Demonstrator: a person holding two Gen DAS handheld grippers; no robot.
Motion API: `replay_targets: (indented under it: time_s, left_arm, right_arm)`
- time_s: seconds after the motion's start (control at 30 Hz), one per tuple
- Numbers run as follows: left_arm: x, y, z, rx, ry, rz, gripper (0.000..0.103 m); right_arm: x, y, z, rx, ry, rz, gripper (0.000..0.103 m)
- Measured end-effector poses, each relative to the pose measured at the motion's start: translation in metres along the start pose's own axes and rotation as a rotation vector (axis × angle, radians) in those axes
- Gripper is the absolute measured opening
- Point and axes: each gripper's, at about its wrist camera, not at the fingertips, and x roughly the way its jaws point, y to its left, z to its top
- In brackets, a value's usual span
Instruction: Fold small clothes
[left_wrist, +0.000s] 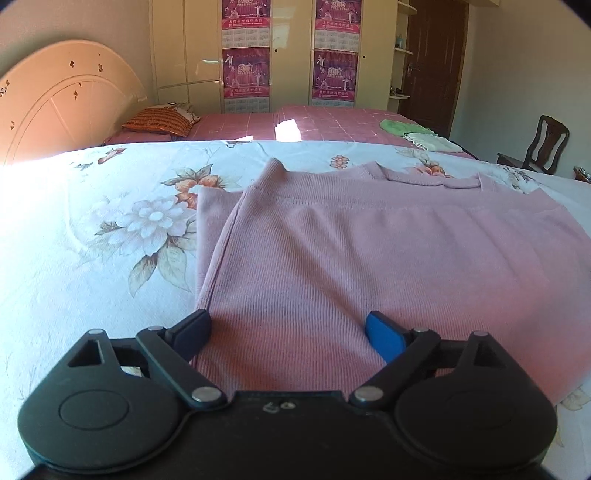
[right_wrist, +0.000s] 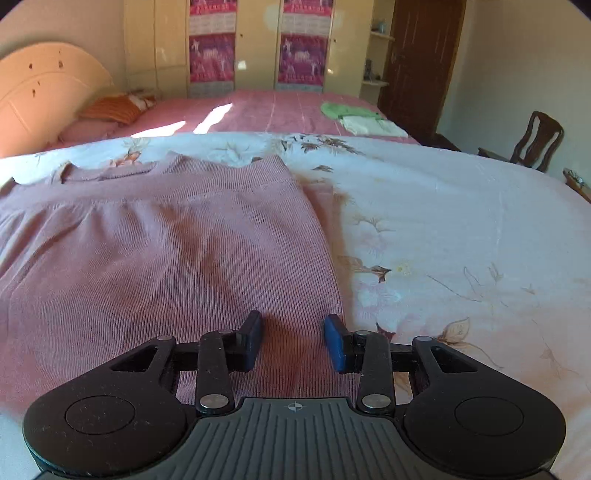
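In the left view alone, pink sweater's (left_wrist: 351, 251) folded-in sleeve (left_wrist: 214, 236) shows.

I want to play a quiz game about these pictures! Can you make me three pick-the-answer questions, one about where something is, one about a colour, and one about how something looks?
1. Where does the pink top lie?
A. on the flowered sheet
B. on the chair
C. on the floor

2. What colour is the cloth lying next to the white one on the far bed?
A. blue
B. green
C. black

3. How does the left gripper look?
A. shut tight
B. open, squeezing nothing
C. holding a pillow

Answers:
1. A, flowers show all around the top.
2. B, it is bright green.
3. B, its fingers stand wide apart over the top.
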Motion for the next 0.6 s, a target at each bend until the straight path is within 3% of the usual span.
replay_targets:
  time_s: [0.13, 0.33, 0.4, 0.43, 0.6]
  left_arm:
    - [-0.012, -0.031, 0.011, -0.019, -0.073, -0.068, 0.091]
    - [0.005, -0.101, 0.015, 0.038, -0.069, -0.125, 0.09]
    - [0.02, -0.111, 0.01, 0.056, -0.005, -0.1, 0.09]
    - [0.023, -0.112, 0.005, 0.062, -0.011, -0.089, 0.091]
    - [0.023, -0.108, 0.001, 0.077, -0.025, -0.09, 0.092]
  right_arm:
    - [-0.026, 0.024, 0.011, 0.025, -0.094, 0.089, 0.037]
    - [-0.022, 0.102, 0.019, -0.069, -0.098, 0.259, 0.037]
    - [-0.01, 0.118, 0.015, -0.103, -0.057, 0.25, 0.037]
    - [0.001, 0.124, 0.012, -0.125, -0.006, 0.226, 0.037]
    - [0.005, 0.127, 0.007, -0.193, -0.031, 0.211, 0.037]
